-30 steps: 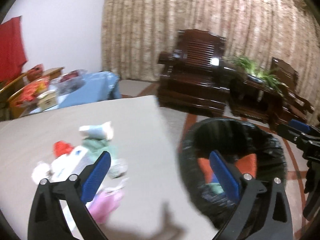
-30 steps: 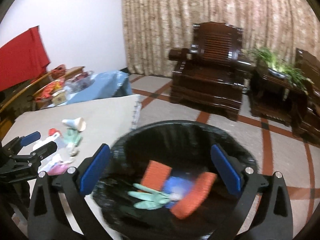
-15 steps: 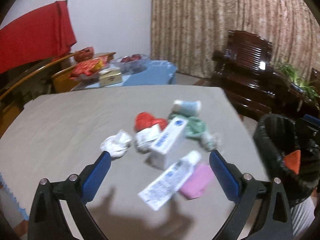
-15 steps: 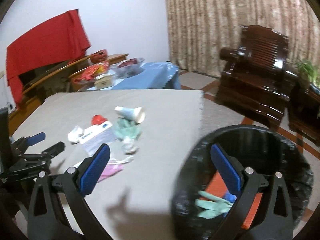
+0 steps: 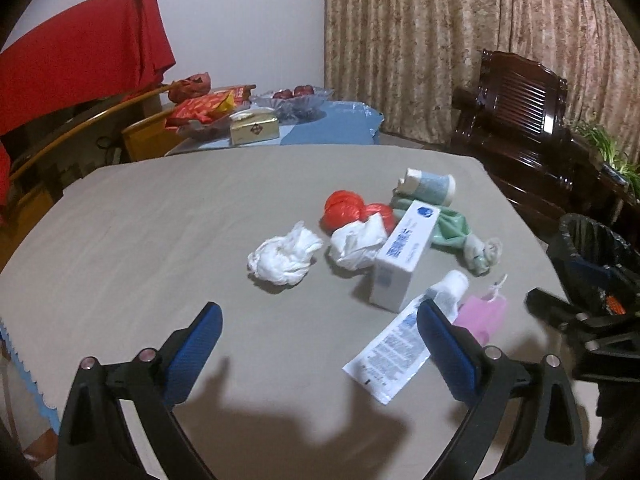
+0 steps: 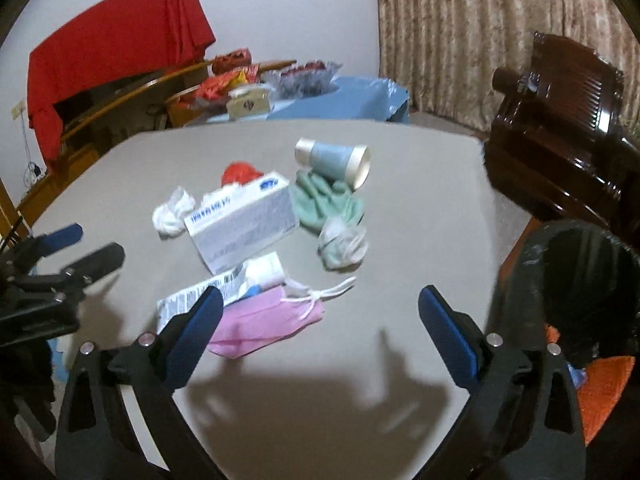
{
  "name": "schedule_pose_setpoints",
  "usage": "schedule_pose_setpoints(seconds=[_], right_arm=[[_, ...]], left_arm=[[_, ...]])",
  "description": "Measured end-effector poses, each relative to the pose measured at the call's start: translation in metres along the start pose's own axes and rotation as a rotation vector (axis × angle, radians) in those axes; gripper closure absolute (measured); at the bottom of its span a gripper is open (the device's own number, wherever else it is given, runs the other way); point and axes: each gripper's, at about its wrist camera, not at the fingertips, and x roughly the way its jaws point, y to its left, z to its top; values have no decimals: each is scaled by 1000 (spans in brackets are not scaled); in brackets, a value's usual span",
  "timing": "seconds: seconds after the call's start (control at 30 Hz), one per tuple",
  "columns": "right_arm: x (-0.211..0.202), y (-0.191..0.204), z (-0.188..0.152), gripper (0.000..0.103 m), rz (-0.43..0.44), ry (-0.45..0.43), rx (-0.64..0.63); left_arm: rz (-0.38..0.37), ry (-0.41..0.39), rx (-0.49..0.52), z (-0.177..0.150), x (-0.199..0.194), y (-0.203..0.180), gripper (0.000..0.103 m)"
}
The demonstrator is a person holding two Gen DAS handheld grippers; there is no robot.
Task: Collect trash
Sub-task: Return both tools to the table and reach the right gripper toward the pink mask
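Trash lies in a pile on the grey table [image 5: 140, 240]: a crumpled white tissue [image 5: 284, 256], a red wrapper [image 5: 344, 208], a white box [image 5: 404, 256] [image 6: 244, 220], a white tube [image 5: 404, 340], a pink mask [image 5: 480, 316] [image 6: 260, 320], a green glove [image 6: 328, 204] and a blue paper cup [image 5: 432, 186] [image 6: 336, 158]. A black-lined bin [image 6: 580, 288] [image 5: 592, 248] stands off the table's right edge. My left gripper [image 5: 320, 352] is open and empty, near the tube. My right gripper [image 6: 320, 336] is open and empty, just before the mask.
A second table [image 5: 320, 128] with a blue cloth, snacks and a fruit bowl stands behind. A dark wooden armchair [image 5: 520, 120] and curtains are at the right. A red cloth [image 5: 72, 72] hangs at the left. Orange items lie in the bin [image 6: 608, 376].
Both grippers have swung left from over the bin to face the trash pile on the table. Both stay open and empty.
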Motion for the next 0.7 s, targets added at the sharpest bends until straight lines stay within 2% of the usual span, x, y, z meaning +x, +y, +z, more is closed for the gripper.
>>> schedule_pose_setpoints(seconds=[0.1, 0.2, 0.3, 0.47, 0.53, 0.6, 0.67, 0.7], right_arm=[[15, 5, -5, 11, 5, 25, -5], [31, 9, -9, 19, 7, 60, -10], [42, 11, -11, 21, 12, 87, -5], [49, 17, -13, 34, 45, 115, -17], [51, 18, -13, 48, 70, 126, -17], [51, 19, -13, 55, 79, 129, -17], [49, 18, -12, 72, 88, 123, -18], [48, 17, -11, 87, 87, 122, -22]], left_arm=[[1, 15, -2, -3, 7, 4, 8], [-1, 29, -1, -6, 12, 6, 9], [-3, 35, 1, -7, 15, 7, 9], [-6, 45, 2, -9, 20, 8, 9], [-11, 50, 4, -10, 21, 7, 9], [-16, 55, 8, -10, 23, 4, 9], [-22, 61, 12, -11, 24, 3, 9], [-26, 63, 14, -11, 25, 2, 9]])
